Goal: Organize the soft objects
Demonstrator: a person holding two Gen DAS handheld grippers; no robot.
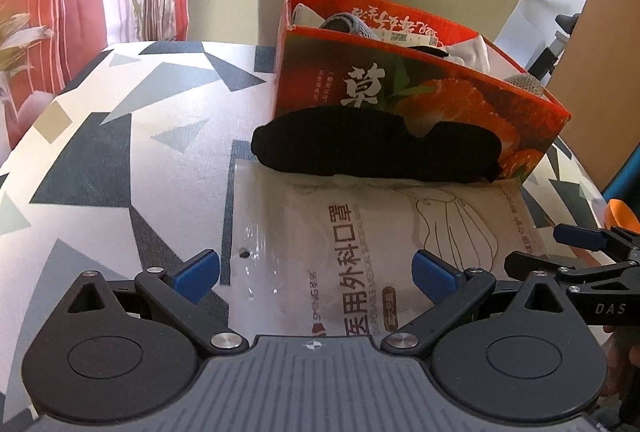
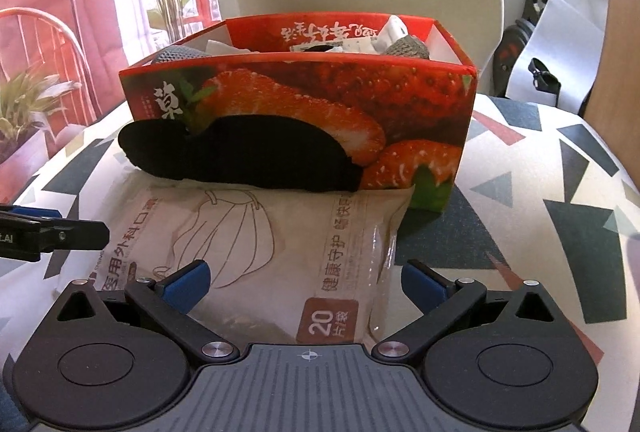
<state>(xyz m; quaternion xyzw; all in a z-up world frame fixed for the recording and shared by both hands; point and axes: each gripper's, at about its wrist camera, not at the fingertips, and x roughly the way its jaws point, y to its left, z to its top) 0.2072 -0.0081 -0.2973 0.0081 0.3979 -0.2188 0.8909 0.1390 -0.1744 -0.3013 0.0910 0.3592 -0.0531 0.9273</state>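
Black sock [image 1: 376,147] lay against the strawberry box [image 1: 420,83] atop the mask packet [image 1: 380,232], awaiting boxing; both hand-held grippers, left [image 1: 316,272] and right [image 2: 306,282], stood apart, empty.

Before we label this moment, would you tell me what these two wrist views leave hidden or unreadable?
- Box contents: the red box front wall hides most of the soft items in both views; only tops show.
- Black fabric item: too dark in both views to identify.
- Mask pack: its near edge is hidden by the right gripper body; in the left view, by the left gripper.
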